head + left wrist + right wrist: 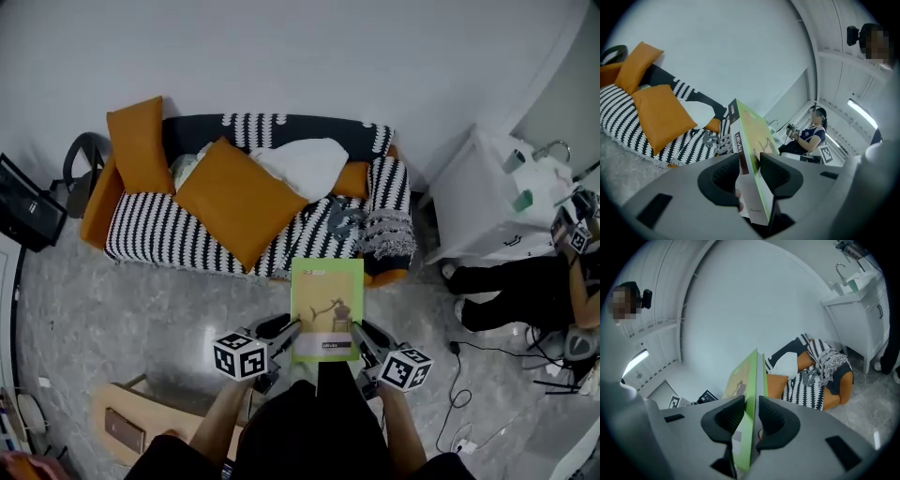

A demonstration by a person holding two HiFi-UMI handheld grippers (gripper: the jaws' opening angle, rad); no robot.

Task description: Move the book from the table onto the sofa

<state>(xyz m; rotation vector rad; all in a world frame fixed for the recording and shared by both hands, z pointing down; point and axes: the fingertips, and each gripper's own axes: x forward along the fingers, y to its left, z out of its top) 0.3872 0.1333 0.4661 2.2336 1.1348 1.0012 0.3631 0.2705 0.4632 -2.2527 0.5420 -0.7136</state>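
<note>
The book (326, 309) is held in the air above the grey floor (141, 309), close to the front edge of the sofa (159, 234), which lies at its 12 o'clock. Whether its far edge is already over the seat cannot be told from the head view. The left hand-held gripper (284, 330) is clamped on the book's edge at 8 o'clock, and the right hand-held gripper (359, 335) on its edge at 4 o'clock. In each gripper view the book is seen pinched between the two jaws, and its lower part is hidden behind the gripper body. A large orange cushion (239, 199) and a white cloth (302, 164) are laid on the sofa, so that part of the striped seat is covered. The table (108, 403) is seen at 8 o'clock of the book, with its right end hidden by the person's arm (220, 412). A seated person (525, 291) at 3 o'clock is cut off by the frame edge.
</note>
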